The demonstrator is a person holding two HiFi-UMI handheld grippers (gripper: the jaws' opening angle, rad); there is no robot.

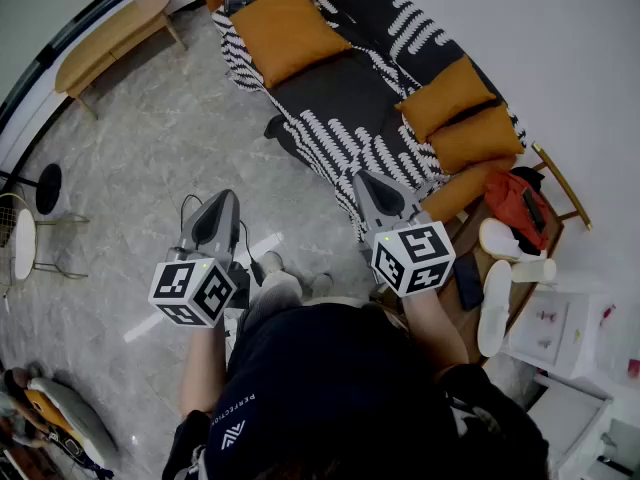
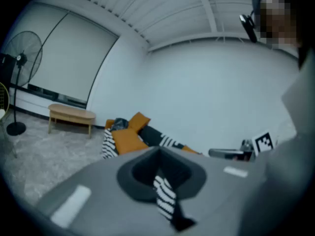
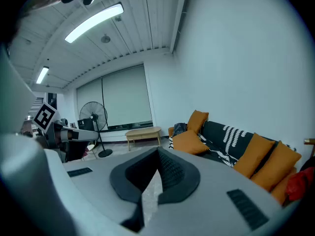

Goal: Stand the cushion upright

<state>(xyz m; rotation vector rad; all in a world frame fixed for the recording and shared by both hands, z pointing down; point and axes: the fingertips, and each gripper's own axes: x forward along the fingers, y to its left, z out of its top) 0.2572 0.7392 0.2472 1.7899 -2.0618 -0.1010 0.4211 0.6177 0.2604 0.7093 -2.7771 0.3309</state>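
cushion (image 1: 290, 30): orange cloth, matt | sofa (image 1: 345, 93): black-and-white patterned cloth | floor (image 1: 150, 138): grey marbled, smooth | bench (image 1: 110, 30): pale wood, smooth

A grey stone-look floor (image 1: 150, 138) runs between a low wooden bench (image 1: 110, 33) and a sofa (image 1: 340, 88) against a white wall (image 1: 560, 58); a pedestal fan (image 3: 92, 117) stands by blind-covered windows (image 3: 123, 100) under strip lights (image 3: 93, 22).
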